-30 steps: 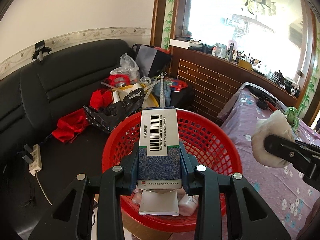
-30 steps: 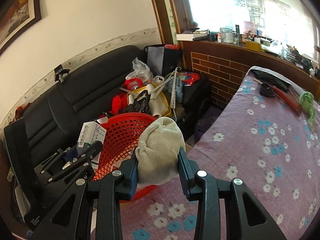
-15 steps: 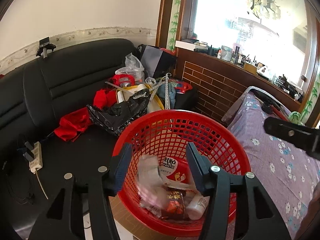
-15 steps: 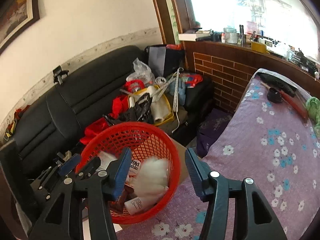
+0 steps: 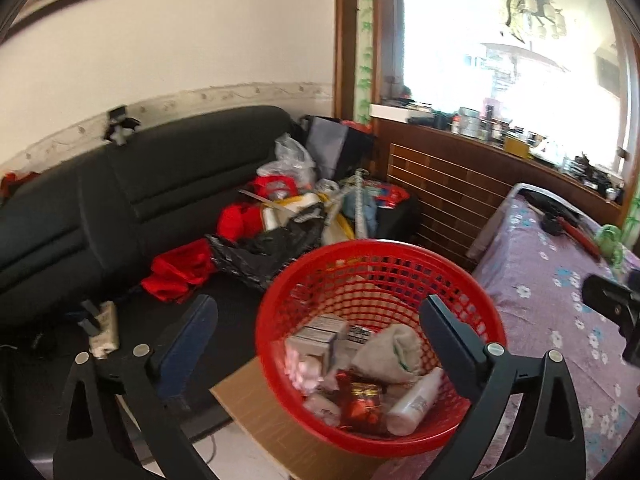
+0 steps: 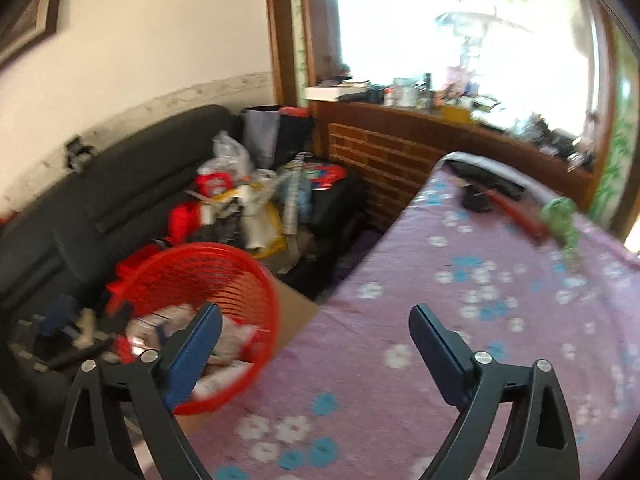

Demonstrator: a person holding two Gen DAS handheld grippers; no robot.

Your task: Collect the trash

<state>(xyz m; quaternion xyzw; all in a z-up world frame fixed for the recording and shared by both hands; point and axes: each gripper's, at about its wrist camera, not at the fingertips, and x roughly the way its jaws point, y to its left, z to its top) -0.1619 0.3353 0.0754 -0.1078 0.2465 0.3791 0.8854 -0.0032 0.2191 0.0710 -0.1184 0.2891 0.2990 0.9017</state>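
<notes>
A red mesh basket [image 5: 472,280] sits on a cardboard box [image 5: 264,412] beside the bed. It holds a blue-white medicine box [image 5: 320,336], a cream sock [image 5: 390,354], a white bottle [image 5: 416,400] and wrappers. My left gripper [image 5: 316,320] is open and empty, just in front of the basket's near rim. My right gripper [image 6: 316,328] is open and empty over the bed's edge, with the basket [image 6: 208,264] to its left. The right gripper's body shows at the right edge of the left wrist view [image 5: 612,308].
A black sofa [image 5: 120,200] carries red clothes [image 5: 180,272], a black bag [image 5: 264,248] and piled items. A power strip [image 5: 104,328] lies on it. The purple flowered bed [image 6: 480,320] holds a red-handled tool [image 6: 516,212] and a green object [image 6: 560,216]. A brick ledge runs behind.
Both grippers opened and dropped their loads, the medicine box and the sock, into the basket. Both have opened wider and drawn back; the right one swung right over the bed.
</notes>
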